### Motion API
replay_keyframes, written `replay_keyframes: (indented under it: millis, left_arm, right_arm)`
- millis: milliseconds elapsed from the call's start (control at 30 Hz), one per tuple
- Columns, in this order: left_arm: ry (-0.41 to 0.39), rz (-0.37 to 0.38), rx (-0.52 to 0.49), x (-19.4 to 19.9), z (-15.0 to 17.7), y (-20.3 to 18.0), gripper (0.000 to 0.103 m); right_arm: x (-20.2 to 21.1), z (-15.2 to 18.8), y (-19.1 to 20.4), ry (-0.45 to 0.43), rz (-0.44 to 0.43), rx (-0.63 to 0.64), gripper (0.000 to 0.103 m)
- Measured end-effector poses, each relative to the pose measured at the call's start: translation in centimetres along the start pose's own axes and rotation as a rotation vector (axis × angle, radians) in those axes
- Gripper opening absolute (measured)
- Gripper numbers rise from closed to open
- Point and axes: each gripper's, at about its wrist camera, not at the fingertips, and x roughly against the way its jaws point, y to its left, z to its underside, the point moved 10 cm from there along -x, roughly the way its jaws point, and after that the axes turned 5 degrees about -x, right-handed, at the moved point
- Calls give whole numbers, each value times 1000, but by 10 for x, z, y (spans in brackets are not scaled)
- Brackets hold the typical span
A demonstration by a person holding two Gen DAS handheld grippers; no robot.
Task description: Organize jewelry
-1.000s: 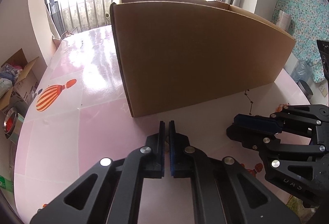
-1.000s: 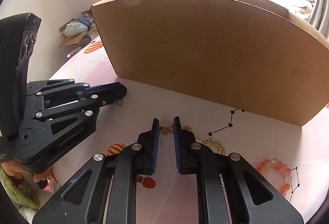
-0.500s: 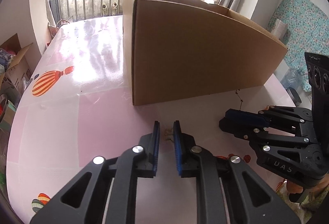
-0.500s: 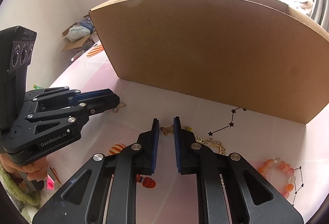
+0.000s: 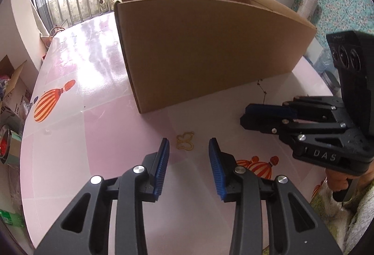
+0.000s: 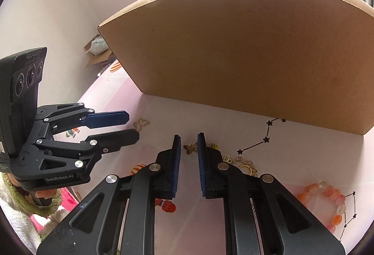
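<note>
While I watch the left wrist view, my left gripper (image 5: pixel 188 146) has just been opening, and a gold outline charm (image 5: pixel 185 141) lies free on the pink table (image 5: pixel 93 138) between its spread fingers, before the cardboard box (image 5: pixel 205 54). From the right wrist view, my right gripper (image 6: pixel 188 141) stands narrowly parted, pinching nothing, with a butterfly charm (image 6: pixel 191 148) on the table at its fingertips and a beaded bracelet (image 6: pixel 327 203) off right.

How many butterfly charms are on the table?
2. A gold outline butterfly lies in front of the left gripper; a darker bronze butterfly sits at the right gripper tips. The box could hide more.
</note>
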Motion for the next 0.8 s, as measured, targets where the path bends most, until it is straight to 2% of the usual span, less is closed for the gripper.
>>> replay_keyframes:
  millis: [267, 367, 433, 567, 633, 700, 800]
  left_arm:
    - [51, -59, -90, -9, -4, 5, 33]
    - [52, -58, -83, -11, -5, 5, 25]
    - [53, -67, -85, -12, -6, 6, 14]
    - [61, -98, -100, -14, -9, 1, 12]
    - [64, -99, -102, -14, -8, -1, 12]
    - [65, -101, -98, -13, -6, -3, 12]
    - [65, -120, -107, -9, -1, -5, 12]
  right_arm:
    - [8, 3, -10, 10, -64, 22, 18]
    - [8, 5, -8, 14, -70, 35, 19]
    - [9, 6, -7, 17, -76, 35, 19]
    - [9, 10, -4, 18, -83, 40, 21]
    - [13, 14, -2, 16, -86, 41, 25]
    - [13, 15, -1, 12, -85, 44, 37]
    - [15, 17, 5, 6, -82, 65, 43]
